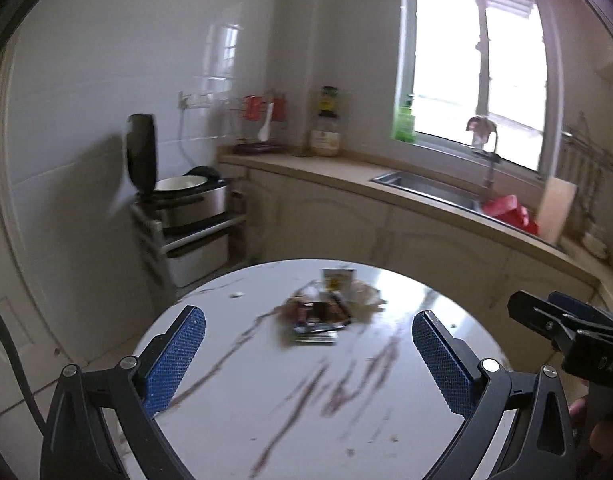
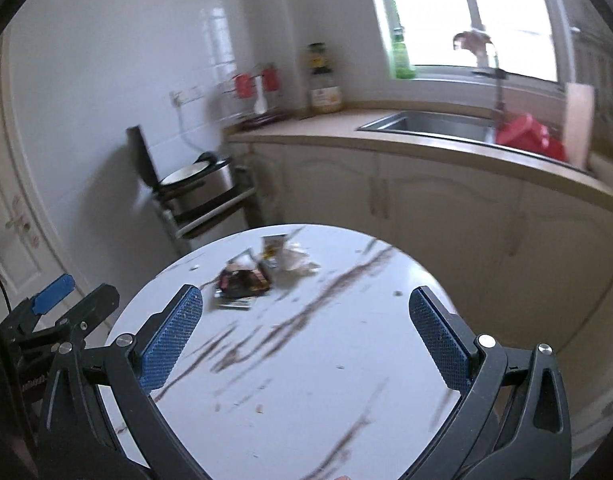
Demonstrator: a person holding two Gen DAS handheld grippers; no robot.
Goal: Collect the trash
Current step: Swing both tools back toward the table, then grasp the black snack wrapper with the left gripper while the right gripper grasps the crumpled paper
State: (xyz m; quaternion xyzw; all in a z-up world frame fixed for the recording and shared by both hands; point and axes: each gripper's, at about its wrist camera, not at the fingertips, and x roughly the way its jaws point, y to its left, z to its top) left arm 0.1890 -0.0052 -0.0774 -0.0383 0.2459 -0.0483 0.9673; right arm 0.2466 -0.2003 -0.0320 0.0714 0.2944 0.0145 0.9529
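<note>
A small heap of trash (image 1: 326, 308) lies near the far side of a round white marble table (image 1: 266, 412): dark snack wrappers, a crumpled tissue and a small yellow-and-white packet. In the right wrist view the same trash heap (image 2: 258, 276) sits left of centre on the table (image 2: 326, 380). My left gripper (image 1: 308, 324) is open, short of the heap, nothing between its blue pads. My right gripper (image 2: 306, 306) is also open and empty, with the heap beyond its left finger. Each gripper shows at the edge of the other's view: right gripper (image 1: 566, 320), left gripper (image 2: 66, 300).
Behind the table runs a beige counter (image 1: 306, 168) with a steel sink (image 1: 434, 188), a red bag (image 1: 510, 210), a cutting board (image 1: 556, 208) and bottles by the window. An open rice cooker (image 1: 178, 192) stands on a rack at the left wall. Small crumbs dot the table.
</note>
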